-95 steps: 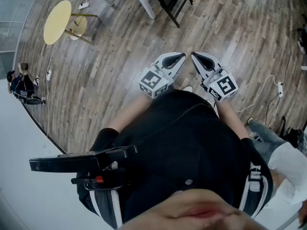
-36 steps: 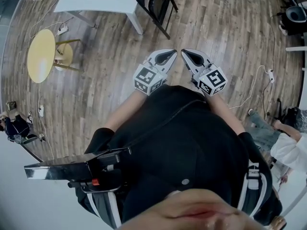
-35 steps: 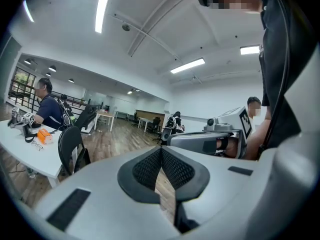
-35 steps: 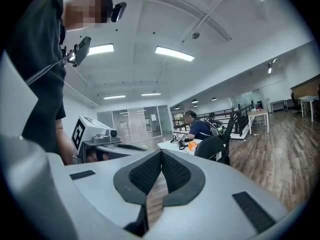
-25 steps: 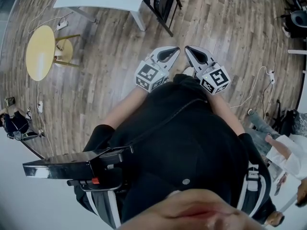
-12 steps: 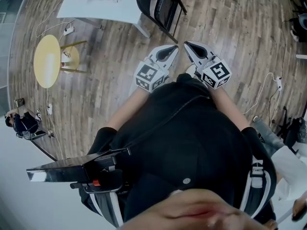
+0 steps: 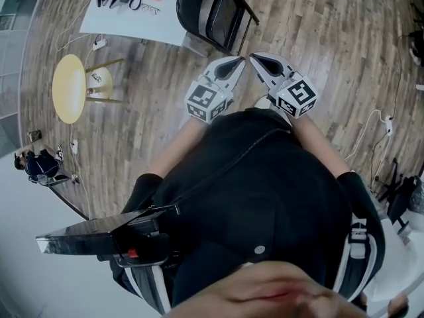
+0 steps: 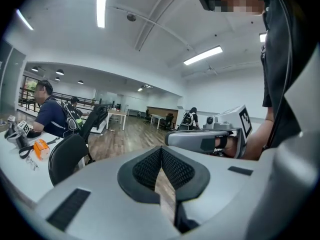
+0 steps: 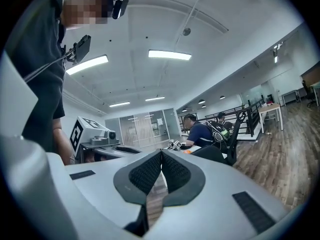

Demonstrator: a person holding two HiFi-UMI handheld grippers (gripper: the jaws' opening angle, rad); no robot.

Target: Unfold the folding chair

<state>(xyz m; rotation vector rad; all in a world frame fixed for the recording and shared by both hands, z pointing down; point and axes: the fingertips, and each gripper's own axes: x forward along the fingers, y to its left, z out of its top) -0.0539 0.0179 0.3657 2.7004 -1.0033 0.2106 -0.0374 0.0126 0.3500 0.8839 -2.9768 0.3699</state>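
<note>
While the left tongs [image 7: 238, 60] and right tongs [image 7: 254, 57] hang closed and empty near the black chair [image 7: 211, 12], this looks like the approach; next, open and grip its frame.

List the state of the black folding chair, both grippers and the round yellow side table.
Black folding chair: appears folded flat, standing beside the white table, not gripped.
Left gripper: jaws shut, nothing between them, short of the chair.
Right gripper: jaws shut, nothing held, tip close to the left gripper's.
Round yellow side table: standing upright on the wood floor.
</note>
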